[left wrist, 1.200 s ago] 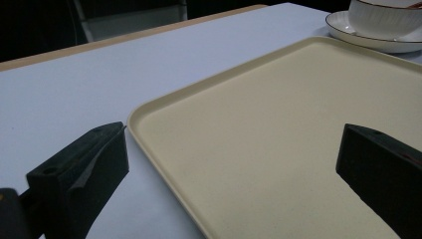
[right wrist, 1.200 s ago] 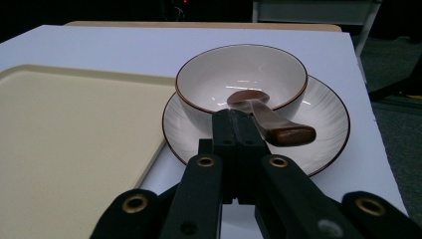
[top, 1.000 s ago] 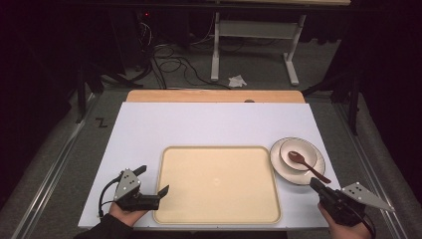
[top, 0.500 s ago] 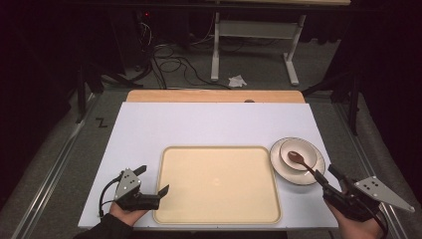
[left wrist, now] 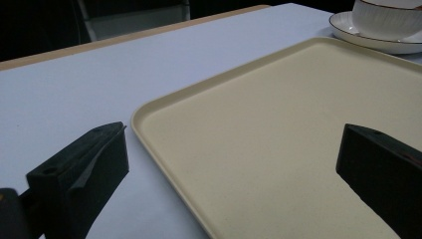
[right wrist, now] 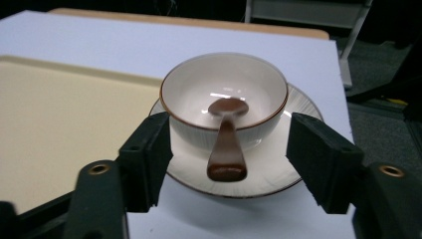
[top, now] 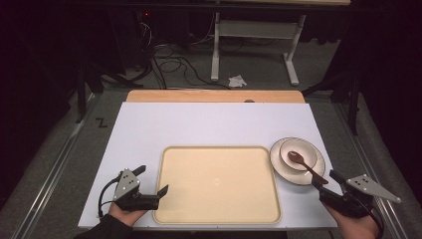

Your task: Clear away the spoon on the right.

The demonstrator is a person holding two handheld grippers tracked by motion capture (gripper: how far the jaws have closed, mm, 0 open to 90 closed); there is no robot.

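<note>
A white bowl (right wrist: 224, 94) with a brown rim stands on a ribbed saucer (right wrist: 278, 169) at the table's right. A brown spoon (right wrist: 226, 144) rests in the bowl, its handle sticking out over the rim toward me. My right gripper (right wrist: 234, 149) is open, with one jaw on each side of the handle's end and neither touching it. In the high view the right gripper (top: 326, 179) sits just in front of the saucer (top: 278, 164). My left gripper (left wrist: 229, 164) is open and empty, straddling the near left edge of the beige tray (left wrist: 278, 134).
The empty tray (top: 219, 184) lies at the middle front of the white table top (top: 199, 124). A wooden strip (top: 214, 95) borders the far edge. Beyond it are cables and a desk frame (top: 254, 50) on the floor.
My right gripper has shifted a little to the right and turned slightly, staying at the spoon's handle. The left gripper has not moved.
</note>
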